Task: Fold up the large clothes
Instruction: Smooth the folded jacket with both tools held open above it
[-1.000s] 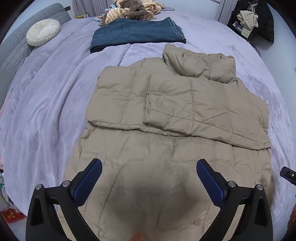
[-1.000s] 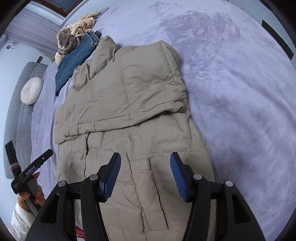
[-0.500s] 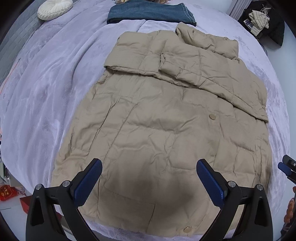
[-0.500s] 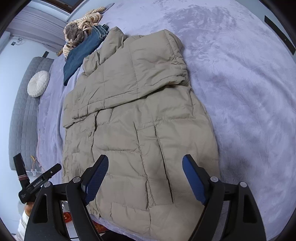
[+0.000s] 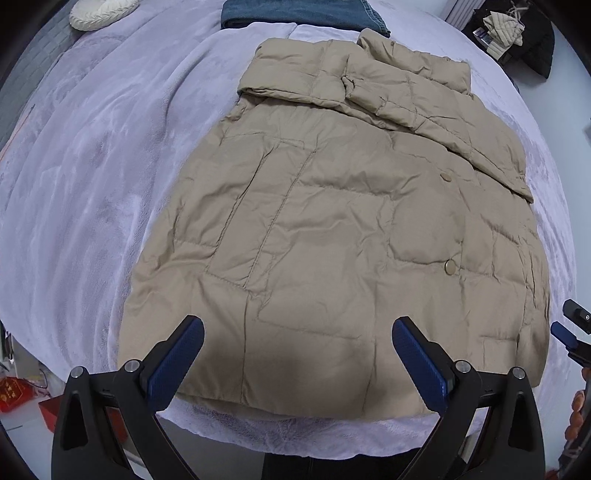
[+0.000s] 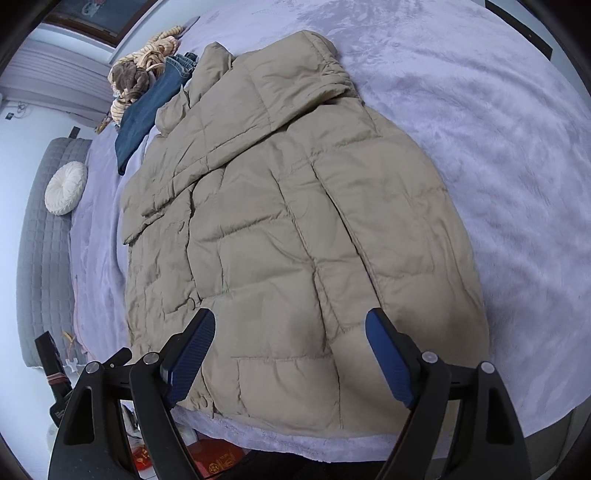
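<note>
A beige quilted coat [image 5: 332, 229] lies flat on the lilac bedspread [image 5: 92, 166], sleeves folded across its chest and its hem at the near bed edge. My left gripper [image 5: 295, 325] hovers open above the hem, nothing between its blue pads. In the right wrist view the same coat [image 6: 295, 240] fills the middle, and my right gripper [image 6: 290, 319] hangs open over its lower right part, touching nothing. The right gripper's tip shows at the left view's right edge [image 5: 570, 325]; the left gripper shows at the right view's lower left [image 6: 85, 373].
Folded blue jeans [image 5: 295, 13] lie beyond the coat's collar, with a pile of striped clothes [image 6: 140, 74] further back. A round white cushion [image 6: 64, 188] rests by the grey headboard [image 6: 40, 258]. Dark clothes [image 5: 517, 33] sit on the floor. Red items [image 6: 218, 467] lie below the bed edge.
Both grippers have drawn back from over the coat's middle toward its hem and the near bed edge. The right gripper's jaws have spread wider. The coat has not moved.
</note>
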`<state>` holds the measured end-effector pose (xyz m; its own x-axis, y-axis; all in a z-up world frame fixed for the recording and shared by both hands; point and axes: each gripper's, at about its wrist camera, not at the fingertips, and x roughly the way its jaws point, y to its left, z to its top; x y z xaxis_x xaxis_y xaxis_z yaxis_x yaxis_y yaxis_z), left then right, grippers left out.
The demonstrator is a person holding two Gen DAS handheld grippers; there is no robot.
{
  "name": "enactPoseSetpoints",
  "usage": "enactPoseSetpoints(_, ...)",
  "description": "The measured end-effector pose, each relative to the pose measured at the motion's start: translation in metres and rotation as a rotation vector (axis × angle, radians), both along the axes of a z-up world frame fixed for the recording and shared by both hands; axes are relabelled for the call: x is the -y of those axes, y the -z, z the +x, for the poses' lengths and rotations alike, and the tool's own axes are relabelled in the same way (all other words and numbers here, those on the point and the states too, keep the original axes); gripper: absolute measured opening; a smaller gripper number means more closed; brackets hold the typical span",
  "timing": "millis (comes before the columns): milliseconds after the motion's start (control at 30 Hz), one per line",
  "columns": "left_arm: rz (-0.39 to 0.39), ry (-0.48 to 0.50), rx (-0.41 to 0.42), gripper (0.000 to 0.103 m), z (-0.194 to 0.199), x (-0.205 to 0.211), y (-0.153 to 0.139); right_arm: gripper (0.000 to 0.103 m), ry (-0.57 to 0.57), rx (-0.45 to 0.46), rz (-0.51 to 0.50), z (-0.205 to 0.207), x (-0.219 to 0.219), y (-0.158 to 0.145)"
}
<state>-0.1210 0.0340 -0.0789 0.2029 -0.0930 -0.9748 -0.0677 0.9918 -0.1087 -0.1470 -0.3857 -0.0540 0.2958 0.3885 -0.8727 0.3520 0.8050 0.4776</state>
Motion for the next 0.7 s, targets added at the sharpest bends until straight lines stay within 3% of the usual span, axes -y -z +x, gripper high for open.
enactPoseSetpoints(233, -0.024, -0.006, -0.01, 0.102, -0.021, -0.02, 0.009, 0.086, 0.06, 0.014, 0.009, -0.035, -0.011, 0.0)
enactPoseSetpoints(467, -0.158, -0.076, -0.057, 0.102, -0.045, -0.055, 0.029, 0.087, 0.152, 0.03, 0.046, -0.07, -0.005, 0.01)
enactPoseSetpoints(600, -0.256, -0.14, -0.112, 0.102, -0.059, -0.076, 0.047, 0.087, 0.233, -0.013, 0.06, -0.095, 0.01, 0.025)
enactPoseSetpoints(700, -0.275, -0.155, -0.147, 0.102, -0.067, -0.084, 0.058, 0.087, 0.304, -0.057, 0.087, -0.11, 0.021, 0.04)
